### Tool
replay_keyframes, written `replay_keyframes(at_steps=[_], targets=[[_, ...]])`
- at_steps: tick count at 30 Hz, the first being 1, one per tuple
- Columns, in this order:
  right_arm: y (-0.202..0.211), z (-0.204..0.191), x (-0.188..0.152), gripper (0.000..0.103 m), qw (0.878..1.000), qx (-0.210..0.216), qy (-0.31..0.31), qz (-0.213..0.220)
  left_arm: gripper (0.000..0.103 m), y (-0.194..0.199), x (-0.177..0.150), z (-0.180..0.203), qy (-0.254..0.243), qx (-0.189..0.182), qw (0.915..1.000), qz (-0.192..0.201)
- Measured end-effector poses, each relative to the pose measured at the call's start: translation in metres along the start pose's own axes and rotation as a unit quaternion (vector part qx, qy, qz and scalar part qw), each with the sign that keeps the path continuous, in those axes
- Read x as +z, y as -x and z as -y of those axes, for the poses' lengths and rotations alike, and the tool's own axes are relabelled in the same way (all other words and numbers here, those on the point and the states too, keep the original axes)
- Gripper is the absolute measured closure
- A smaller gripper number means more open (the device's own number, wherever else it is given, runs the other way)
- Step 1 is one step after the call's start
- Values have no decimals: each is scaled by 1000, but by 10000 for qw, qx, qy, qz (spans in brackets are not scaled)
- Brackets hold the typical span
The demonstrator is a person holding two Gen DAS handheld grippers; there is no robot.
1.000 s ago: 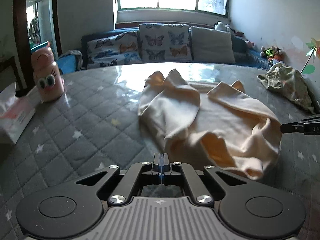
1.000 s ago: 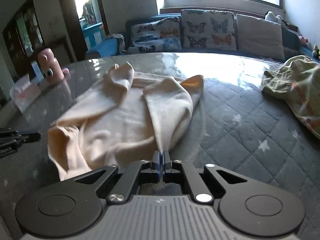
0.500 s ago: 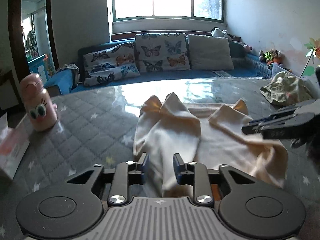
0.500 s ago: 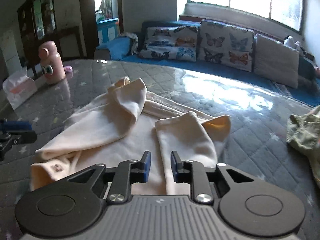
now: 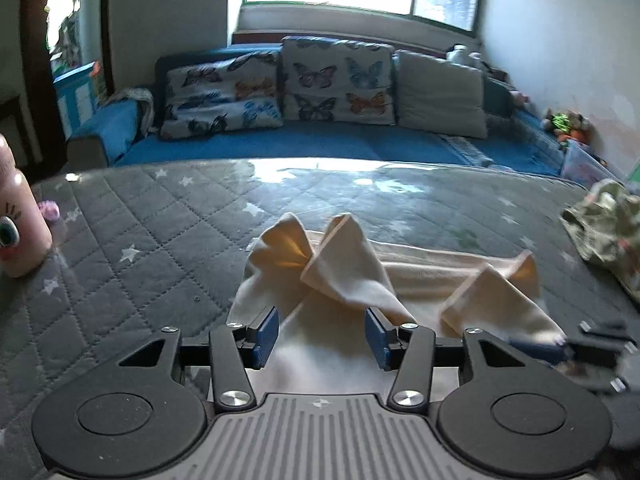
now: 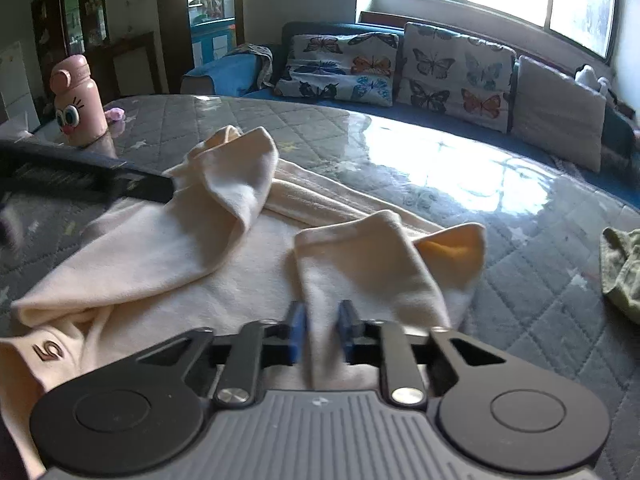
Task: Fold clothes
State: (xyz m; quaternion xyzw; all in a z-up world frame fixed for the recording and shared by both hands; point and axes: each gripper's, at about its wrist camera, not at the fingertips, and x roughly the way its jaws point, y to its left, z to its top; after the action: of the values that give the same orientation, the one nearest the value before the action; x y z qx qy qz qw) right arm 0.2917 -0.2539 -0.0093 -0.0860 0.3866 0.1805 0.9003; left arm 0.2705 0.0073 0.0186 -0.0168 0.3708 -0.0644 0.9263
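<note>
A cream long-sleeved garment [image 5: 344, 280] lies on the grey quilted table [image 5: 160, 248], both sleeves folded in over the body. It also shows in the right wrist view [image 6: 240, 248], with a small "5" label at its near left corner. My left gripper [image 5: 322, 338] is wide open and empty above the garment's near edge. My right gripper [image 6: 322, 338] is open a little, over the right sleeve, holding nothing. The left gripper's finger [image 6: 80, 180] crosses the right wrist view at the left.
A pink cartoon bottle [image 6: 78, 102] stands at the table's left; it also shows in the left wrist view [image 5: 18, 220]. A crumpled green garment [image 5: 604, 228] lies at the right edge. A blue sofa with butterfly cushions [image 5: 336, 80] is behind the table.
Both grippers were shut on the garment a second ago; they have let go and opened. The left has opened wide. Both have lifted and the garment has settled flat.
</note>
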Motion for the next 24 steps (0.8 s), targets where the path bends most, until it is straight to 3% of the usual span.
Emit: replay_keyframes(at_steps=[5, 7, 9, 11, 12, 18, 24], targets=[[11, 12, -4, 101, 9998, -26, -151, 138, 54, -21, 7, -6, 331, -68, 9994, -60], [18, 19, -6, 101, 9995, -36, -236, 217, 63, -26, 8, -5, 405, -87, 9991, -64], [27, 27, -9, 101, 9988, -35, -378, 305, 82, -30, 9, -4, 428, -118, 9990, -71], [38, 37, -12, 101, 9977, -79, -539, 403, 94, -32, 8, -3, 418, -85, 9991, -47], [44, 41, -13, 101, 9970, -110, -612, 451, 97, -32, 8, -3, 408, -50, 9992, -23], [75, 74, -29, 101, 9901, -497, -1100, 716, 100, -11, 12, -16, 511, 27, 9981, 339], [100, 111, -57, 101, 9767, -973, -1718, 839, 100, 40, 10, -51, 714, 276, 9933, 864]])
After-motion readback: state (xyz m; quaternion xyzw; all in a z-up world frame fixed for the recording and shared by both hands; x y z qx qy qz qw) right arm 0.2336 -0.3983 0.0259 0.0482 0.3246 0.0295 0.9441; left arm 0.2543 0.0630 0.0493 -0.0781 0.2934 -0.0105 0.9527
